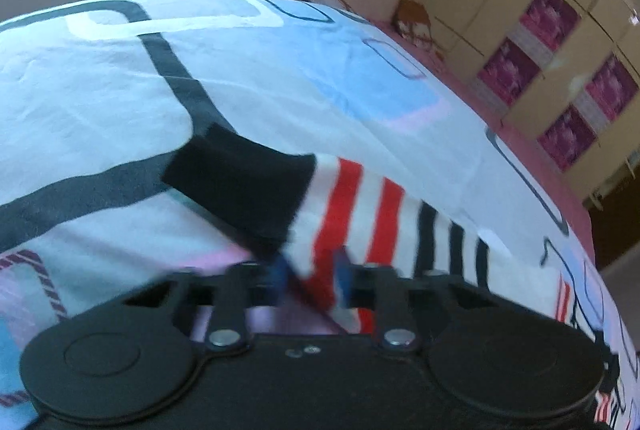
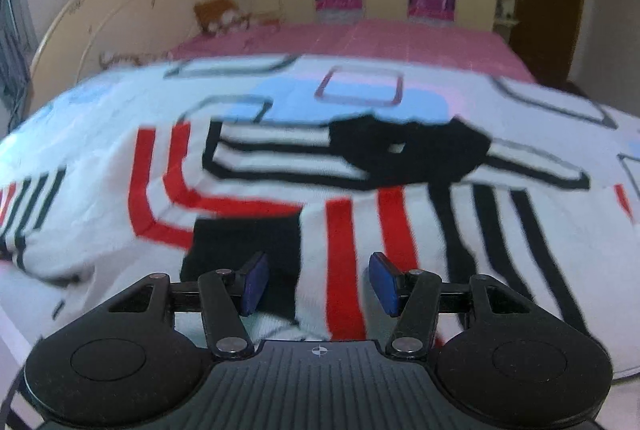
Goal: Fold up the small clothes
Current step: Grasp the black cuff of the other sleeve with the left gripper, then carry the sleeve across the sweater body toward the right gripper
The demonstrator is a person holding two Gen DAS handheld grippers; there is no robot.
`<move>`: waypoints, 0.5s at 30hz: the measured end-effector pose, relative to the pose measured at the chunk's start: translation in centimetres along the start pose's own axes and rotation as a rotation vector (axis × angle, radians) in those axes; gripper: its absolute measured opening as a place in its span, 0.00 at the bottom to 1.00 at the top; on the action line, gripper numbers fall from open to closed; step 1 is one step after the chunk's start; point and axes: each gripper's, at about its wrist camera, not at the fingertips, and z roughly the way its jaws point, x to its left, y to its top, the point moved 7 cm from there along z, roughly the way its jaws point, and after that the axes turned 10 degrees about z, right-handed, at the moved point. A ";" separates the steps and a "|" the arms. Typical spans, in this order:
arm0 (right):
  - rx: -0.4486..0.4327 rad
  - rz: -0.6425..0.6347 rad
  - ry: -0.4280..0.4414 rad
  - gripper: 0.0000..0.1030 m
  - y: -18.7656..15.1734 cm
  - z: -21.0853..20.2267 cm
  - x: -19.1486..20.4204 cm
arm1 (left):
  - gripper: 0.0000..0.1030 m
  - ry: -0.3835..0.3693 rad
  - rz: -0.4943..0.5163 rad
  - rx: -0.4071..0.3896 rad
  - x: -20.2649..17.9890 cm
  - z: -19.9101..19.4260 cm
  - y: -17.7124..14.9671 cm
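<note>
A bed covered by a white sheet printed with blue and grey rectangles [image 2: 120,102] is seen ahead of both grippers. On it a white knitted garment with red and black stripes [image 2: 352,230] is spread. Its fabric is pinched between the narrowed left gripper [image 1: 310,276]. The right gripper [image 2: 318,282] is held half open just above the garment's black cuff, nothing being gripped.

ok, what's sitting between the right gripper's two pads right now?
The striped top: its black cuff and white-and-red fabric show in the right gripper's open gap, not pinched. The right wrist view shows it.
</note>
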 end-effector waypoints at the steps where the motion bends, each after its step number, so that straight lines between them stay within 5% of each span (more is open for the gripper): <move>1: -0.005 0.003 -0.007 0.54 0.1 0.0 -0.1 | 0.11 -0.002 -0.006 -0.006 0.1 0.3 0.2; 4: 0.062 -0.016 -0.041 0.54 -0.9 1.5 -0.5 | 0.06 -0.003 0.021 -0.023 -0.5 0.1 0.4; 8: 0.013 0.003 -0.022 0.54 -0.1 0.5 -0.5 | 0.06 -0.046 0.055 -0.079 -2.1 -1.6 1.6; 15: 0.054 -0.007 -0.037 0.54 -0.5 1.4 -1.2 | 0.06 -0.239 0.236 -0.149 -10.5 -5.9 2.7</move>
